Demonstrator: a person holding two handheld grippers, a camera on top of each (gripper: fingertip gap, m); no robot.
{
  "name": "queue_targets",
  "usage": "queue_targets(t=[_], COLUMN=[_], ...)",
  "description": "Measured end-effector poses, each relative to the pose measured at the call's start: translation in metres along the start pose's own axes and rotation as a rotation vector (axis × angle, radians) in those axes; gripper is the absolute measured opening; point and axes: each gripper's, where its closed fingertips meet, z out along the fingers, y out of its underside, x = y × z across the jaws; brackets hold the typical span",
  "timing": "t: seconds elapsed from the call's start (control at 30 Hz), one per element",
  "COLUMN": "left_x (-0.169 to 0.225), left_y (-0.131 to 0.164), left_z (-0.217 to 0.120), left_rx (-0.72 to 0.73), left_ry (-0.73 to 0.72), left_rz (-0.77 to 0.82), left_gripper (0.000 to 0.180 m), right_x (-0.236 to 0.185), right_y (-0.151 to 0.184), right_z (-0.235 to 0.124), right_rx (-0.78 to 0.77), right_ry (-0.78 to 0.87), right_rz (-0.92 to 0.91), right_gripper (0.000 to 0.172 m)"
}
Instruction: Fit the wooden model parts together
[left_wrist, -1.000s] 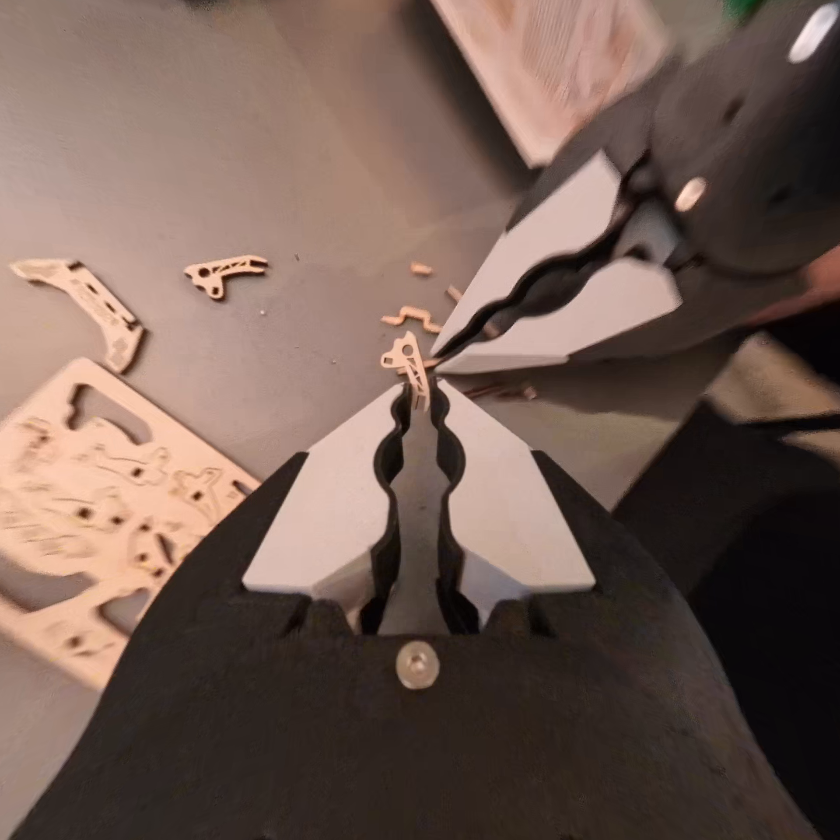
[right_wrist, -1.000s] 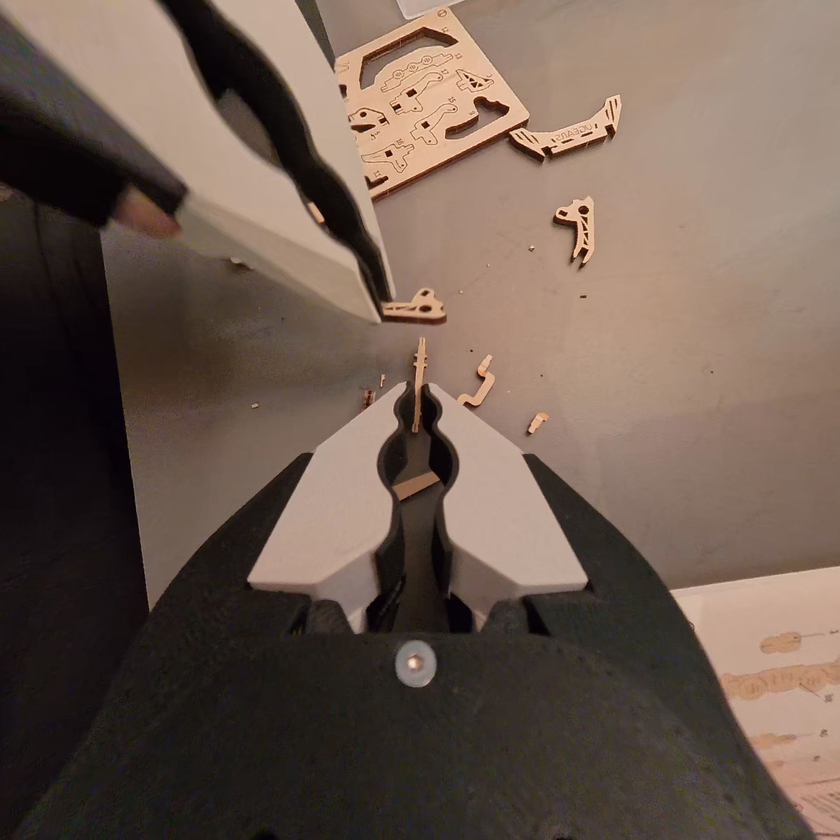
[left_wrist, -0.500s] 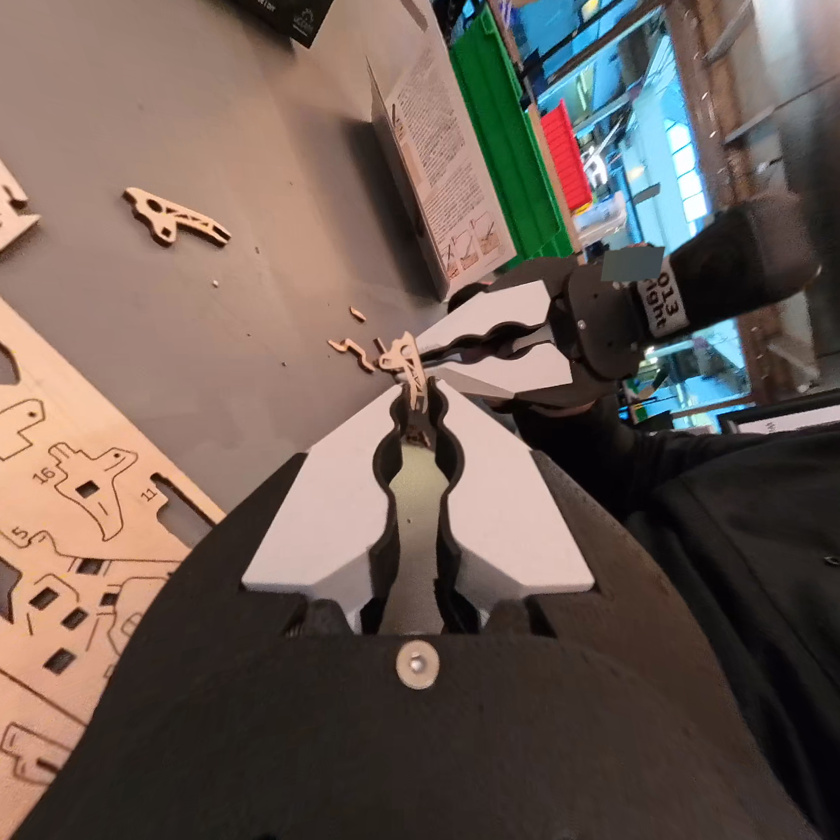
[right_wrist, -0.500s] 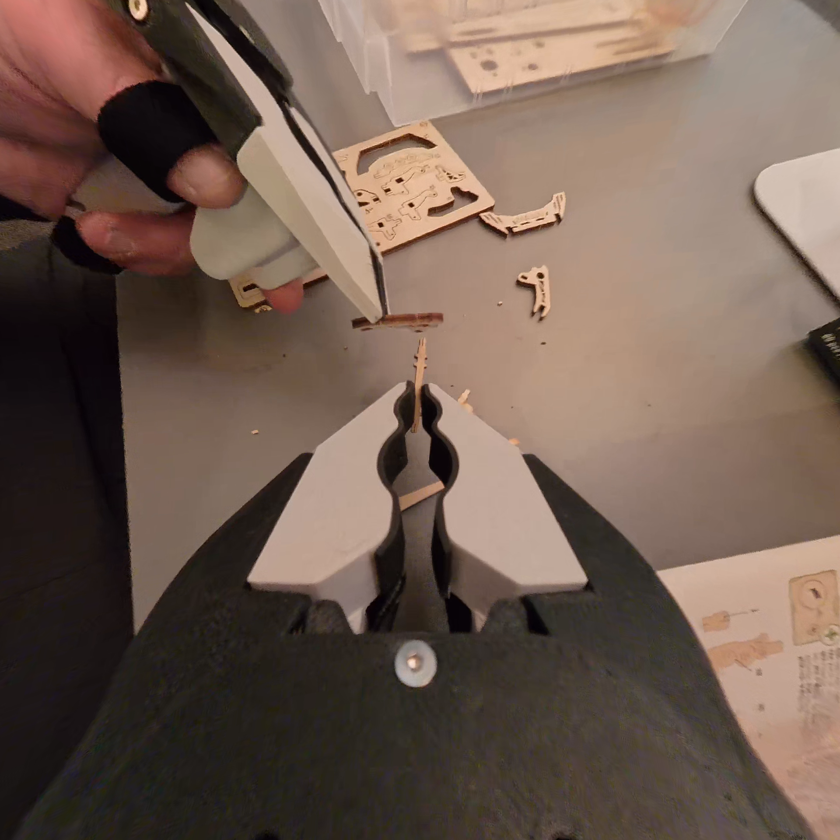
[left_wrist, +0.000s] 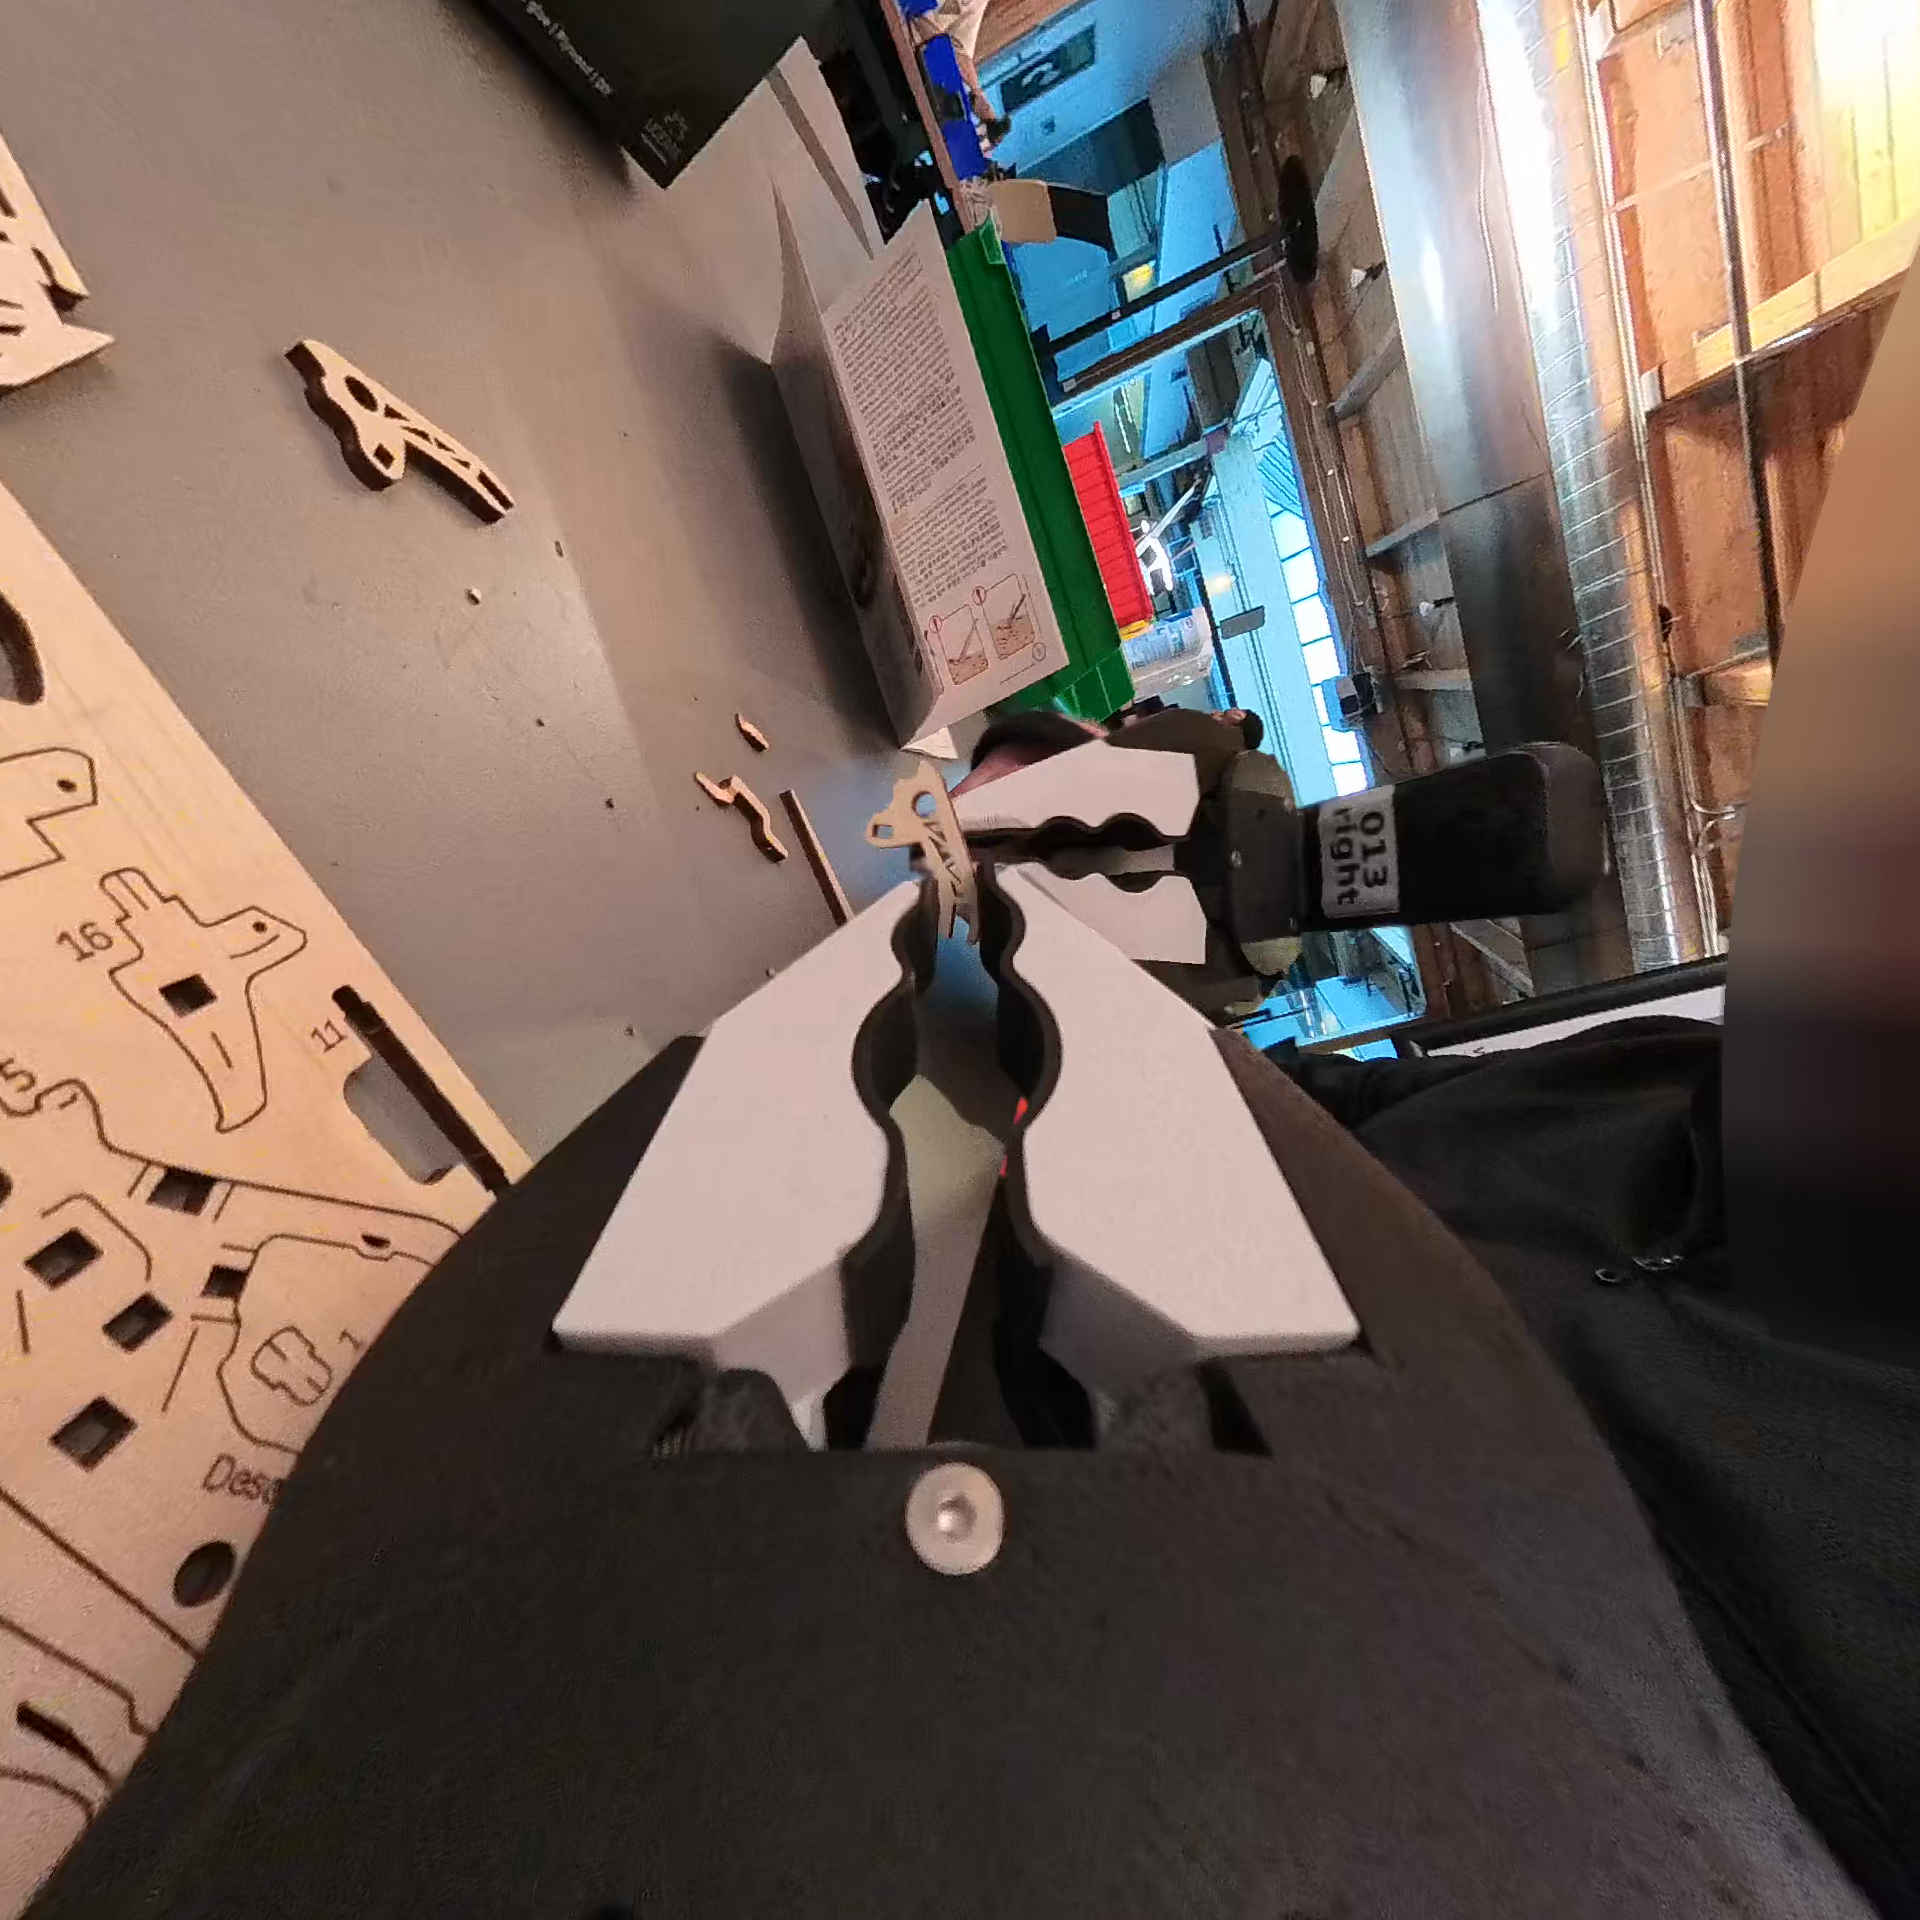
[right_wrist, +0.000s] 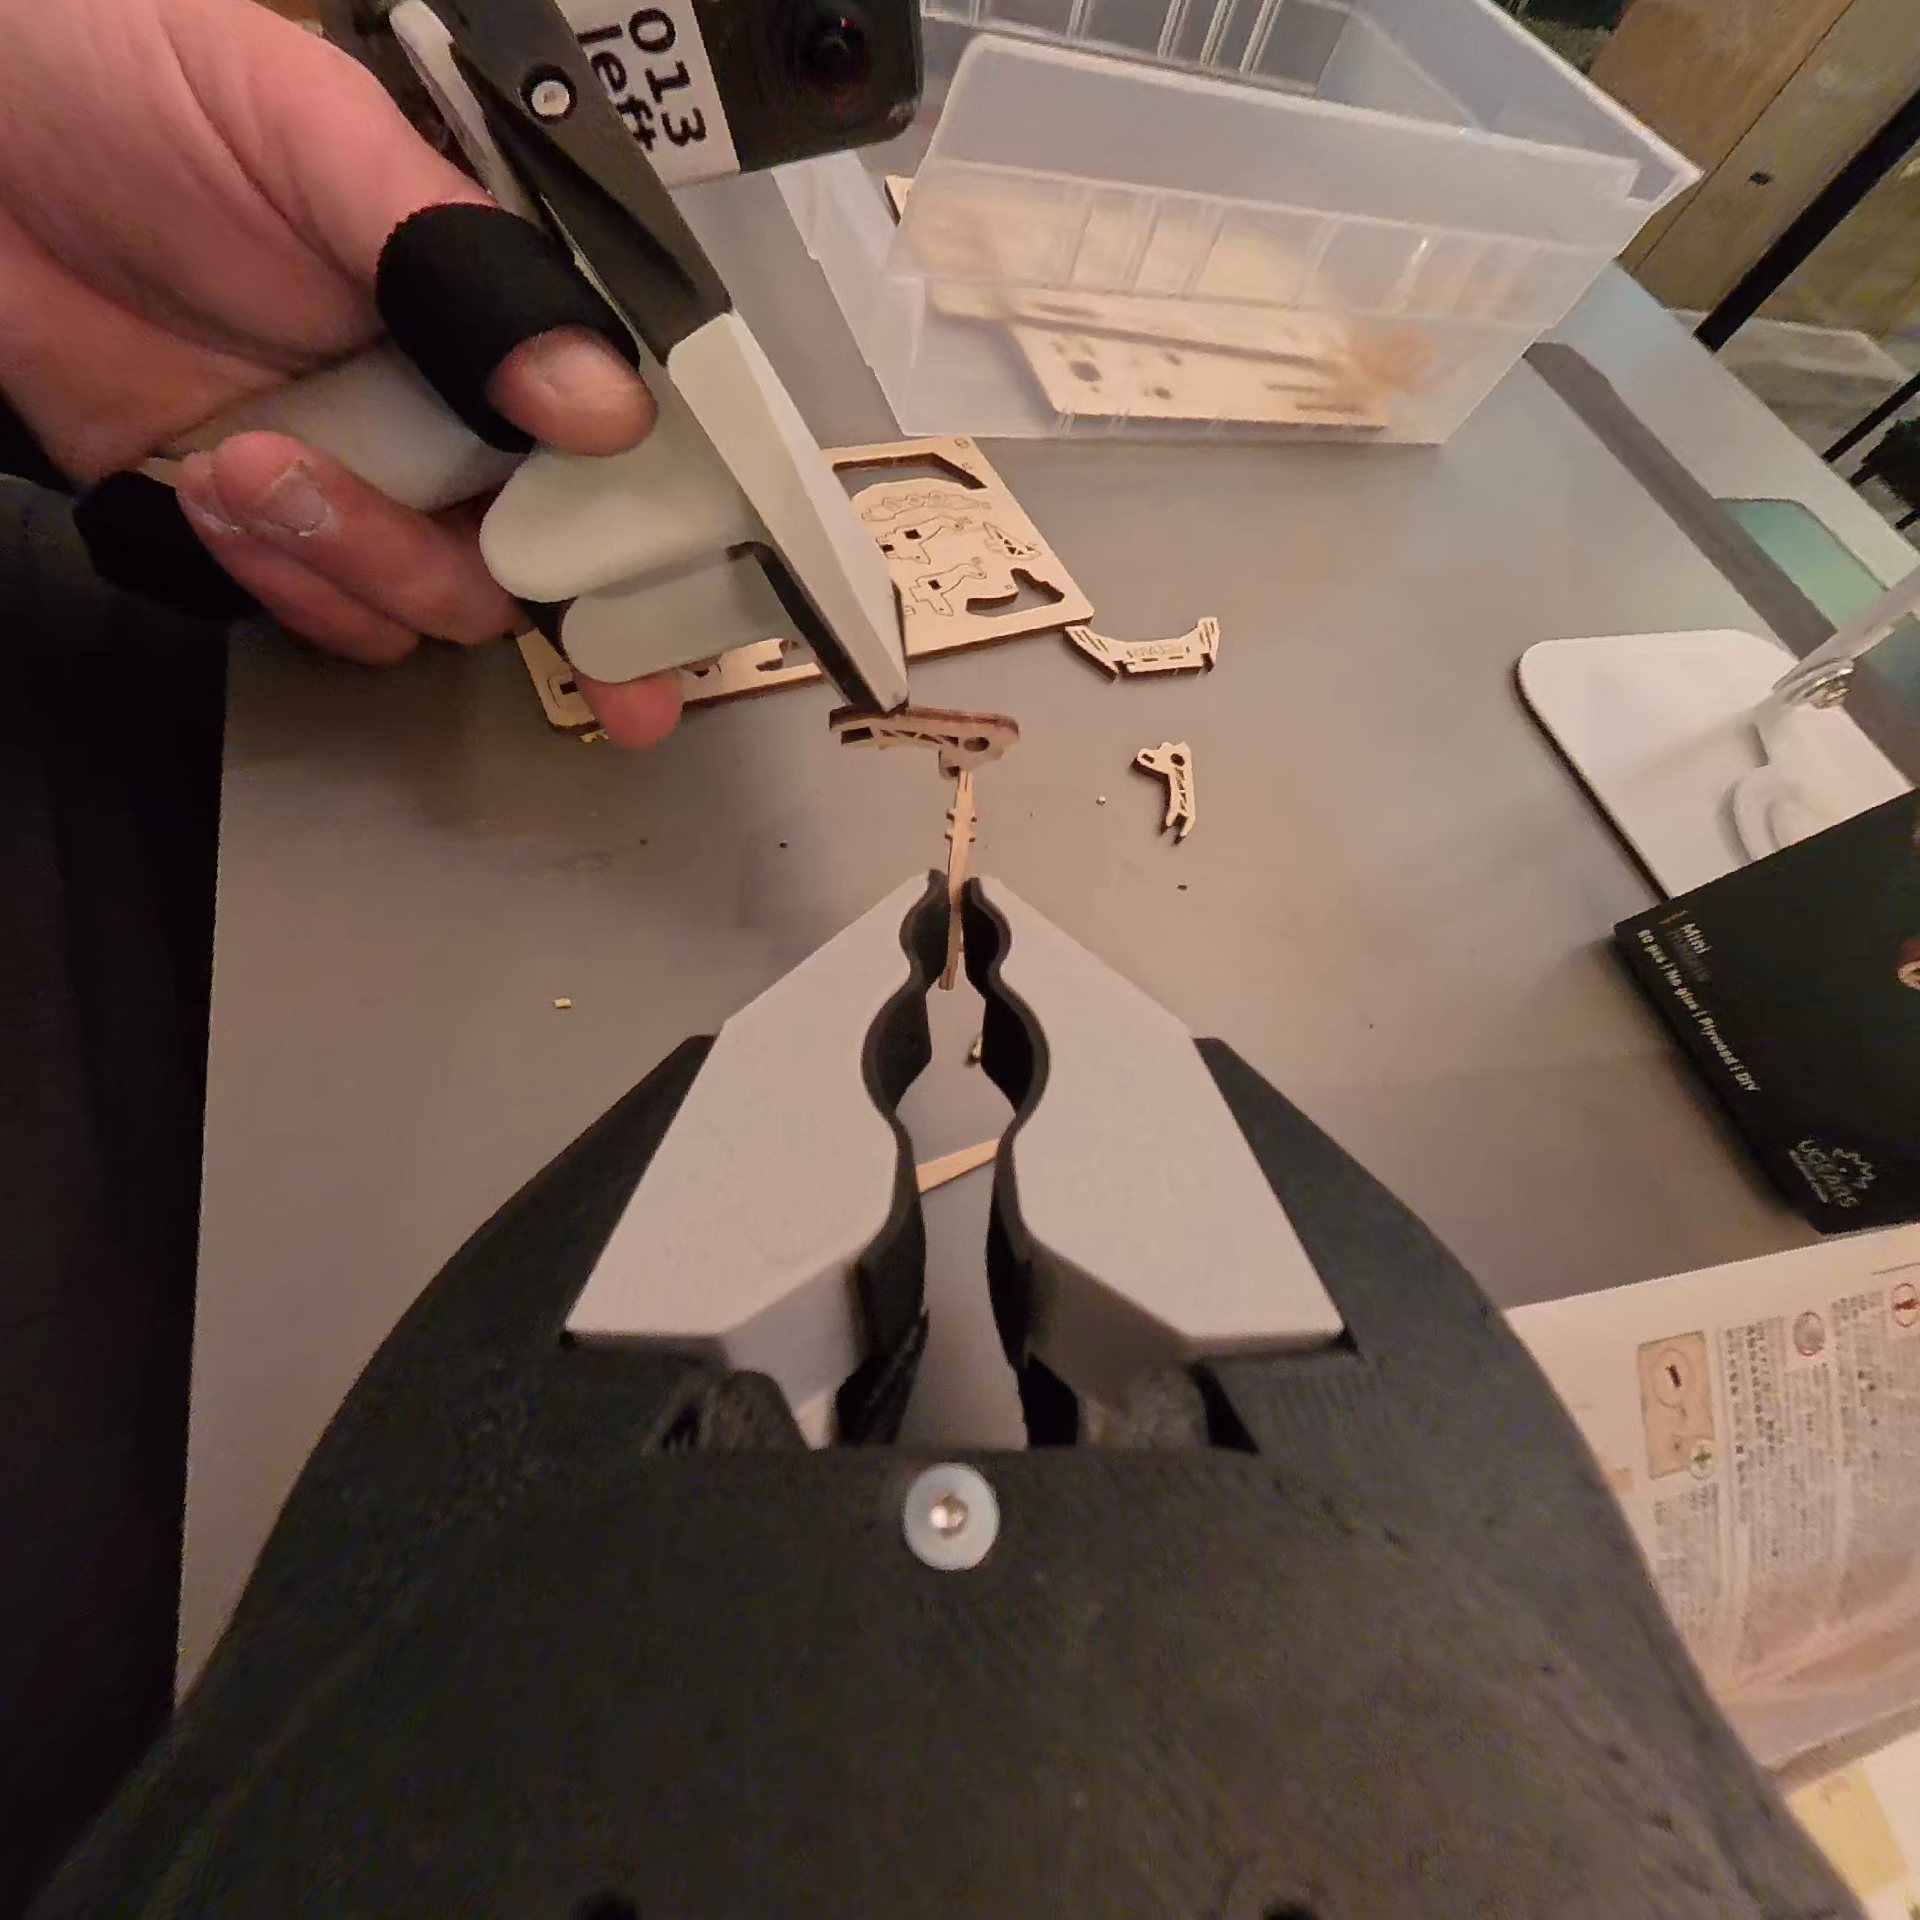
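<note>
The right gripper (right_wrist: 954, 904) points forward and level above the table, its grey fingers nearly closed, the black pads pressing from both sides on a thin wooden strip (right_wrist: 961, 831) that sticks out past the tips. The left gripper (right_wrist: 871, 698) comes down steeply from the upper left, tips pointing downward and closed on one end of a flat wooden part (right_wrist: 925, 732). A bare hand (right_wrist: 208, 343) wraps its handle, one finger in a black sleeve. The two grippers' tips are near each other, their axes roughly at right angles.
</note>
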Motion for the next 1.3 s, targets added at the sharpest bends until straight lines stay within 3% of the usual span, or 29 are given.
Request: queue_targets(t=[0.03,0.5,1.3], left_x=[0.001,0.004,-0.002], left_y=[0.001,0.002,0.011], left_z=[0.000,0.000,0.000], left_rx=[-0.005,-0.005,-0.090], left_ry=[0.004,0.027,-0.080], left_rz=[0.001,0.000,0.078], left_gripper=[0.005,0.005,0.005], right_x=[0.001,-0.001,-0.009], right_y=[-0.001,-0.003,0.003], right_z=[0.000,0.001,0.008], right_rx=[0.002,-0.004,-0.026], right_ry=[0.009,0.065,0.035], right_rz=[-0.015,-0.151,-0.224], right_gripper=[0.000,0.000,0.000])
